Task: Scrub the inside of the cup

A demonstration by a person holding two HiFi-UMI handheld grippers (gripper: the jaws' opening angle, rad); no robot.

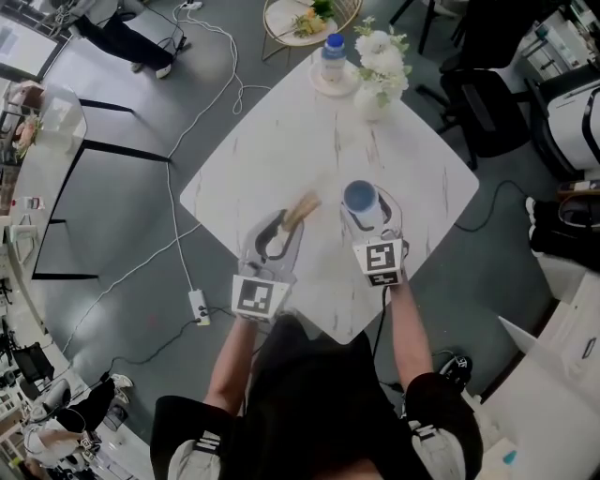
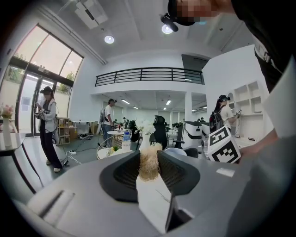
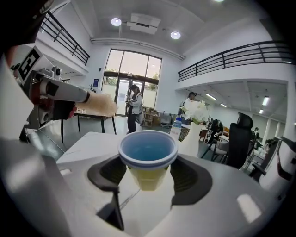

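Observation:
A cup (image 1: 360, 199) with a blue inside and yellowish wall is held upright above the white marble table (image 1: 281, 141). My right gripper (image 1: 367, 223) is shut on its sides; in the right gripper view the cup (image 3: 148, 150) sits between the jaws of that gripper (image 3: 148, 178), mouth up and empty. My left gripper (image 1: 277, 236) is shut on a brush (image 1: 302, 208) with tan bristles, just left of the cup. The left gripper view shows the bristle tuft (image 2: 149, 162) clamped between the dark pads (image 2: 125, 173). The brush head (image 3: 99, 104) stays outside the cup.
At the table's far corner stand a water bottle (image 1: 333, 52) on a round coaster and a vase of white flowers (image 1: 380, 67). A small round table (image 1: 309, 17) lies beyond. A black chair (image 1: 487, 103) is at the right, a power strip (image 1: 198, 307) and cables on the floor at the left.

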